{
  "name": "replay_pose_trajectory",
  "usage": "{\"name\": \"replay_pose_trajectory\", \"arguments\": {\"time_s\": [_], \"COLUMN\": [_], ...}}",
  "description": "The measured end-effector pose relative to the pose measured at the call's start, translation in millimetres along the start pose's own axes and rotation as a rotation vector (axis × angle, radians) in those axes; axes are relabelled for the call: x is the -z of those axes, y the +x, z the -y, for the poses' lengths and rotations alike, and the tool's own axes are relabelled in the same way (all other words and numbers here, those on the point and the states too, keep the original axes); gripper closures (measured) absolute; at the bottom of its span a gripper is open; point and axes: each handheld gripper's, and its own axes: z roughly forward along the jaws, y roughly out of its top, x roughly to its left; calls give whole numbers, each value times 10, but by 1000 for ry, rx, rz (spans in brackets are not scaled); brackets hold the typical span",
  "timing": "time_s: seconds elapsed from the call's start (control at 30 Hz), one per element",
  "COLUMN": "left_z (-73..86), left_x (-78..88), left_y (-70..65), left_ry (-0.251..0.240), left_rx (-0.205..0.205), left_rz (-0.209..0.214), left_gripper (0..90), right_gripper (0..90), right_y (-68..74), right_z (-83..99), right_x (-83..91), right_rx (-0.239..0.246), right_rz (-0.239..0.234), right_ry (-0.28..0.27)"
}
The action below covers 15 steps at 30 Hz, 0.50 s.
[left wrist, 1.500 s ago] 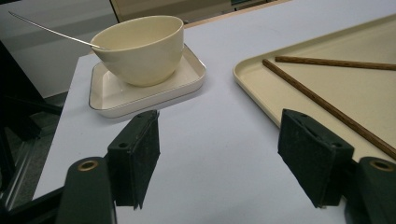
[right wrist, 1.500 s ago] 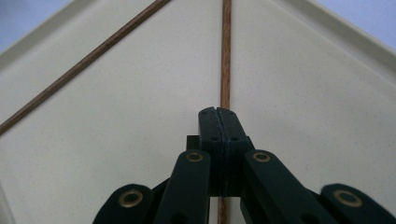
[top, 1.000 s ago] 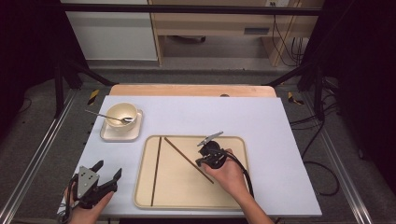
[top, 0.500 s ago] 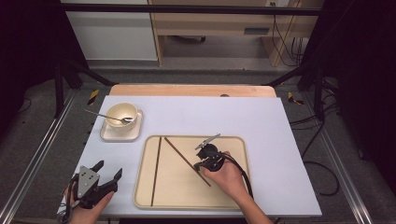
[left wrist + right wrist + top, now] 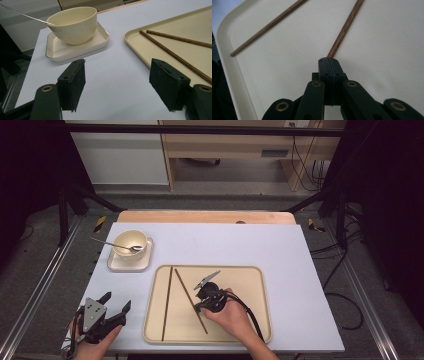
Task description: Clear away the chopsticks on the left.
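Chopstick (image 5: 344,27) at center frame looks light, stiff, slippery; we've got the right hand-held gripper (image 5: 329,62) clamped near its end. Left hand-held gripper (image 5: 120,82) sits wide, empty.

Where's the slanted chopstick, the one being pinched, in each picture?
High view: the slanted chopstick lies mid-tray, with the right gripper shut on it.
Left gripper view: upper right, the farther of the two sticks.
Right gripper view: it runs up from the shut jaws.
Shared landmark: the cream tray.
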Motion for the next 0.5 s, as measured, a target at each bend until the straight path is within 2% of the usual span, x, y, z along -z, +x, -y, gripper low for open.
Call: {"name": "replay_pose_trajectory", "arguments": {"time_s": [0.27, 0.5], "left_z": [0, 0], "left_x": [-4, -10], "left_y": [-1, -9], "left_ry": [4, 7], "left_rx": [-1, -5], "left_rz": [5, 10], "left_gripper": [291, 290], "right_gripper": [900, 900], "right_y": [166, 242], "right_z": [-72, -140], "right_x": [-114, -179], "right_rx": [36, 55], "right_rz": [-39, -47], "right_ry": [-6, -6]}}
